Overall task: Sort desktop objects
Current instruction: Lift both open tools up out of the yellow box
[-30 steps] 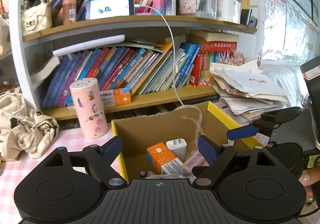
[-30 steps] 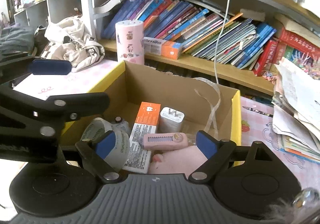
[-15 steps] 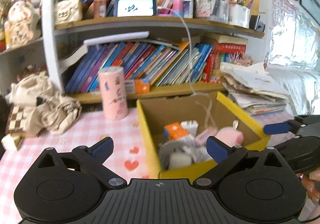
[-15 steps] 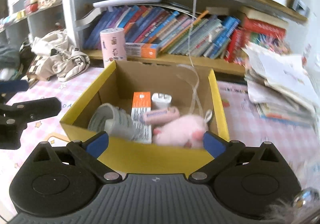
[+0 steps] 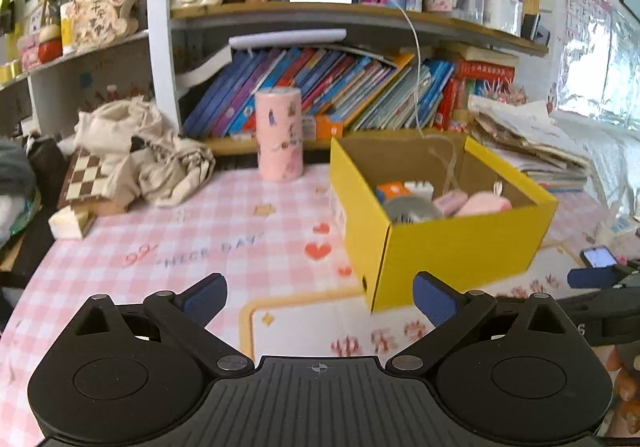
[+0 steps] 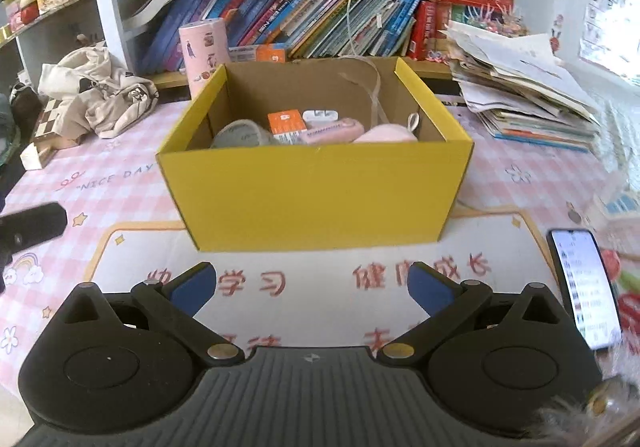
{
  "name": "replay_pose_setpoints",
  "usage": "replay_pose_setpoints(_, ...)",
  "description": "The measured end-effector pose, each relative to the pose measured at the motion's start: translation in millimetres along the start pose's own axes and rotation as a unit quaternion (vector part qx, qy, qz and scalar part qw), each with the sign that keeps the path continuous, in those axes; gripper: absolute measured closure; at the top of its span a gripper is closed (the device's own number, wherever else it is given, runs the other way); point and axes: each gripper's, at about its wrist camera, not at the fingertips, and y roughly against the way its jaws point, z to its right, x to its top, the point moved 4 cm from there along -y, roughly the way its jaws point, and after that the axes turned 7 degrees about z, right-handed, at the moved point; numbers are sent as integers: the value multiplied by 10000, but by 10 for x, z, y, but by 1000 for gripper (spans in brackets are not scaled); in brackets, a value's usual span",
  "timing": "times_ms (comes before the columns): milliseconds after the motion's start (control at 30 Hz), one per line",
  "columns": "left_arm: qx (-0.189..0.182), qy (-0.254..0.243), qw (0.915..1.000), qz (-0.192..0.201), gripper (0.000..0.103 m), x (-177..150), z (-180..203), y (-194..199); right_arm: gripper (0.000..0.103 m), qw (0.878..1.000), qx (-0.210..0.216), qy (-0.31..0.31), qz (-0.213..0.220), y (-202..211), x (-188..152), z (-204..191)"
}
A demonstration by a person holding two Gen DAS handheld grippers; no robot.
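Beyond both grippers' empty, spread jaws sits the yellow box (image 6: 316, 187), seemingly untouched.

Box contents (image 6: 280, 129) mostly masked by yellow box (image 6: 312, 191) front wall; only tops showing. Grey round item (image 6: 240, 135) unidentifiable. Pink plush (image 6: 386, 135) seen as bare hump. In left wrist view, same contents blurred. Phone (image 6: 582, 287) screen text too small to read. Right gripper (image 5: 596, 279) cut off at frame edge in left view; one blue pad visible. Book spines (image 6: 304, 19) unreadable.
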Motion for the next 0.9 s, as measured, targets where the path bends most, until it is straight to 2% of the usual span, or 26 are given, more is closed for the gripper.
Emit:
replay_pose_setpoints(533,-79,-92,9999,-2,0,-168,-243,326,0,9992,-341,-180,-117,319,-288,-273)
replay_pose_setpoints(900,70,-144,9998,-97,0,-241,-357,389,0,9989,-463,-81,-71,424,-362,-405)
